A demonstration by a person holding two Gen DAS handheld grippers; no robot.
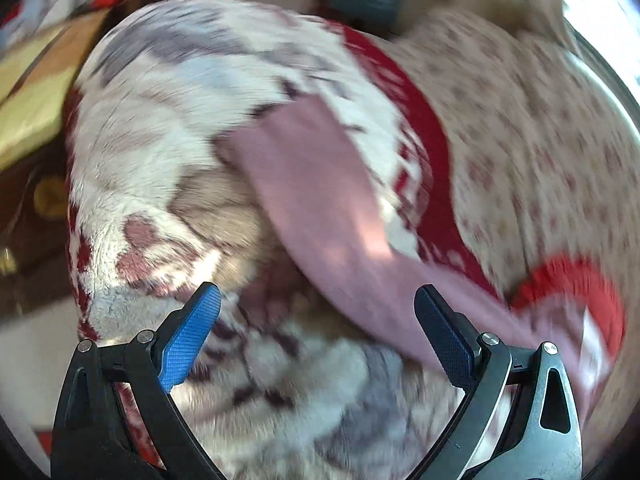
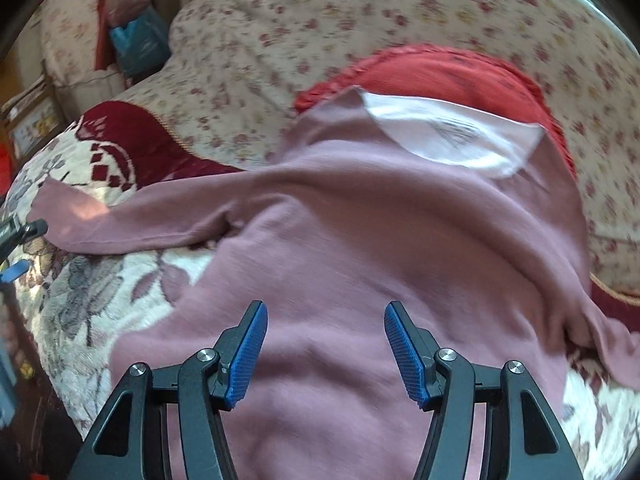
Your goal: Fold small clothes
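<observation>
A dusty-pink long-sleeved top (image 2: pixel 360 240) lies spread on a fleece blanket, its white neck lining (image 2: pixel 452 136) at the far end and one sleeve (image 2: pixel 132 220) stretched out to the left. My right gripper (image 2: pixel 324 320) hovers open over the top's lower body, nothing between its blue pads. In the blurred left wrist view, that pink sleeve (image 1: pixel 316 184) runs diagonally across the blanket, and my left gripper (image 1: pixel 318 304) stands open just above it near the sleeve's lower part. The left gripper's tip (image 2: pixel 24 232) shows at the sleeve's cuff in the right wrist view.
The white, grey and red patterned fleece blanket (image 2: pixel 80 304) covers a sofa. A red cushion (image 2: pixel 440 72) lies under the top's neck. Floral upholstery (image 2: pixel 260 60) rises behind. A blue object (image 2: pixel 140 44) sits at the back left. Dark floor (image 1: pixel 36 248) lies to the left.
</observation>
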